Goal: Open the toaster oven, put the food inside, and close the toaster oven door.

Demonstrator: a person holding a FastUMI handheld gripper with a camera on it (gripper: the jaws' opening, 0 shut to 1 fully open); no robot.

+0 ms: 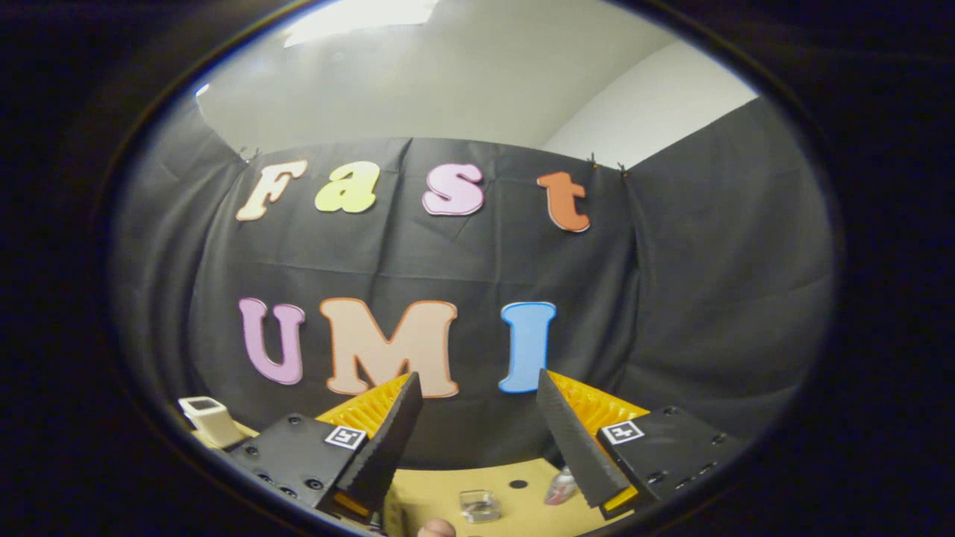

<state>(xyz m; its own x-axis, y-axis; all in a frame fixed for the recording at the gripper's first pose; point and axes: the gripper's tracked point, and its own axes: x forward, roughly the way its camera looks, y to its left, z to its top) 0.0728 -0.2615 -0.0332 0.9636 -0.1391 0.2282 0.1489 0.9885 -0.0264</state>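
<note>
While the gripper (477, 388) is tipped up toward the back of the booth, its two fingers stand released, spread well apart with nothing between them, their tips set against the cloth.

Black cloth wall (709, 283): largest item. Hangs in soft folds behind and to both sides, pinned along its upper edge, meeting at a corner to the right beyond the fingers.

White room wall and ceiling (448, 82): above the cloth's top edge; a bright patch of light at the very top.

Wooden tabletop (515, 466): pale, seen low between the fingers and running back to the foot of the cloth. A small dark hole shows in it just beside the right finger. The strip between the fingers is mostly bare and open.

White appliance (209, 419): small boxy shape at the table's left edge, beyond the left finger, with a dark panel on top. Too little shows to say whether it is the toaster oven; no door can be made out.

Clear small container (479, 505): on the table between the fingers, close in.

Small pinkish object (561, 486): touching or just beside the right finger's inner edge; too blurred to name.

Fingertip of a person (436, 529): at the near edge of the table, below the clear container.
</note>
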